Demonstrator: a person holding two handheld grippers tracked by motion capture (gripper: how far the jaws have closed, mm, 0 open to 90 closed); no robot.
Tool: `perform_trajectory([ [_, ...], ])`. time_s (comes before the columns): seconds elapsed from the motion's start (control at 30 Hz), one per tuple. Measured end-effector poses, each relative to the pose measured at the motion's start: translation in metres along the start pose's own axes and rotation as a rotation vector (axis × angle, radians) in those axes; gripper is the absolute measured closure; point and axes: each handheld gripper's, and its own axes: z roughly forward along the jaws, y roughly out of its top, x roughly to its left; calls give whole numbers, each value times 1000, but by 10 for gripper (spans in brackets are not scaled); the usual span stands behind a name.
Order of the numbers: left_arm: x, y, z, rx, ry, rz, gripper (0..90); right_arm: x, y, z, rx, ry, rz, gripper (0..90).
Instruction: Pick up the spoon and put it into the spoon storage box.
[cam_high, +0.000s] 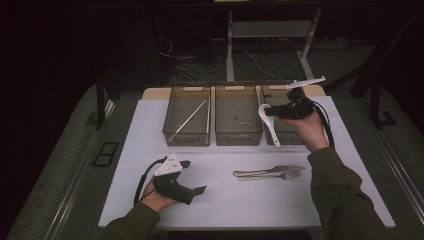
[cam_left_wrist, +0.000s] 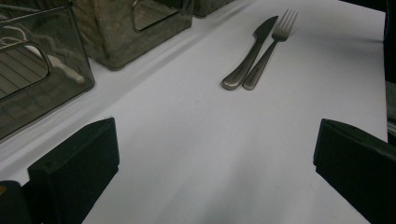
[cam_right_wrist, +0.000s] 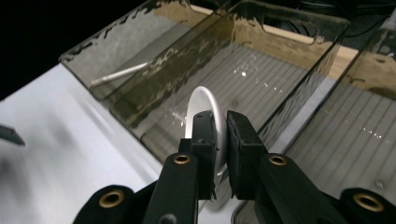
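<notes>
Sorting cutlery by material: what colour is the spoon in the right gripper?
White; the spoon shows best in the high view.

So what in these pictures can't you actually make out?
- White spoon, right gripper view: its handle is hidden behind the right gripper.
- Right bin, high view: its floor is largely covered by that gripper and hand.
- Knife and fork, left gripper view: handle markings too small to read.
- Left bin, left gripper view: cut off by the edge.

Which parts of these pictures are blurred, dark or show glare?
High view: room beyond the table is nearly black. Left gripper view: near bin wall shows wavy reflections, own pads soft. Right gripper view: bin walls glint, white spoon bright, left edge smeared.
</notes>
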Motion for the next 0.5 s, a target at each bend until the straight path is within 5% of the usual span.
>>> perform_trajectory([
  [0.5, -1, 0, -1, -7, -8, -1, 0, 0, 38, 42, -8, -40, -5, 817],
])
